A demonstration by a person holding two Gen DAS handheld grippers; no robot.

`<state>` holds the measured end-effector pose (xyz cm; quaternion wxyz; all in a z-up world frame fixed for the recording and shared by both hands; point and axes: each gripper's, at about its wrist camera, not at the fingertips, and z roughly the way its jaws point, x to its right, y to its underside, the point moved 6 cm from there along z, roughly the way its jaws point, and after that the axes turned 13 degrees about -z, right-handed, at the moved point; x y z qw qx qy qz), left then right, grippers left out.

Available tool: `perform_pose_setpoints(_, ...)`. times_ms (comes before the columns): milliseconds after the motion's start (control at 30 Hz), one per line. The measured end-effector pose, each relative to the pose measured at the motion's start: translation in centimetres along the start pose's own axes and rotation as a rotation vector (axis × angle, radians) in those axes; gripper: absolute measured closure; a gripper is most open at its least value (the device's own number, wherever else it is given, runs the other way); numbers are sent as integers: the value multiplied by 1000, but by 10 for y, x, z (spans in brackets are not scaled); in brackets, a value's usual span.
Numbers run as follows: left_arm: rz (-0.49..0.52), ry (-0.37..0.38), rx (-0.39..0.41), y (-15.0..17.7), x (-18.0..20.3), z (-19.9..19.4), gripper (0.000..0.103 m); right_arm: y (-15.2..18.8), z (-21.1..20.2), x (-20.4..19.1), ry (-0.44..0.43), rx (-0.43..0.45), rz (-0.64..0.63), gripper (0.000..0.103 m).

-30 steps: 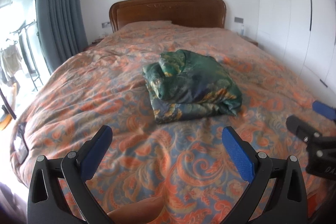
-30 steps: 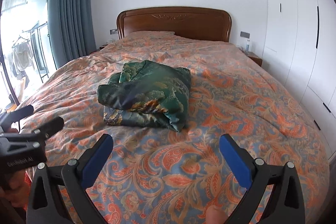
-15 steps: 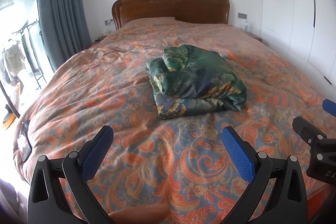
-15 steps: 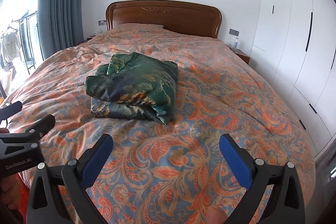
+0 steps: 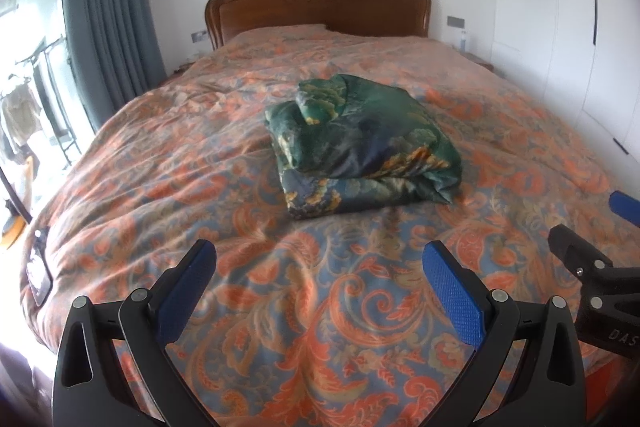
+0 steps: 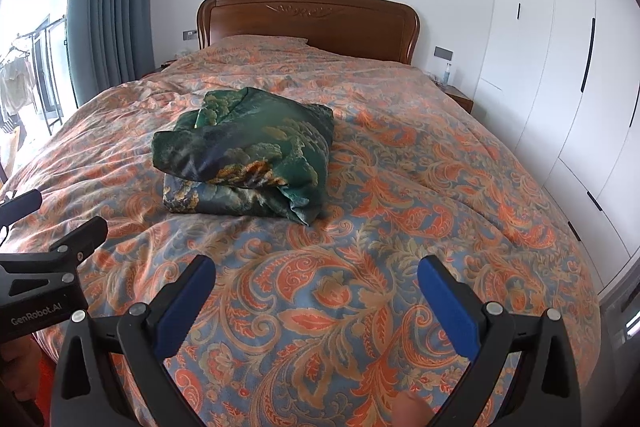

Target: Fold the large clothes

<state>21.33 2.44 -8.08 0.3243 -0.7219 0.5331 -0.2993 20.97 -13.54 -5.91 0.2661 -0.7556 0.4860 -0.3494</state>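
While both grippers, left (image 5: pixel 318 275) and right (image 6: pixel 316 289), hang wide open and empty, the green garment (image 5: pixel 362 145) lies folded mid-bed (image 5: pixel 160 155); soft, probably slippery, best pinched at corners.

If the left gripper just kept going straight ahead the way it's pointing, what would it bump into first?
Probably the bedspread: the open left gripper points slightly down over it. The folded green garment lies further ahead on that line, though depth is hard to judge.

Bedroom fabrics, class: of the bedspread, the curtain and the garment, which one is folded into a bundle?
The green garment, lying folded in layers on the bedspread. The bedspread lies spread flat; the grey curtain hangs beside the window.
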Motion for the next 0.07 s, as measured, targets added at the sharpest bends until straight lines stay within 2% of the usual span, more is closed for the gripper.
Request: perform_pose_setpoints(67, 8, -2, 18, -1, 2, -3, 0, 1, 1, 2, -2, 1, 6, 0)
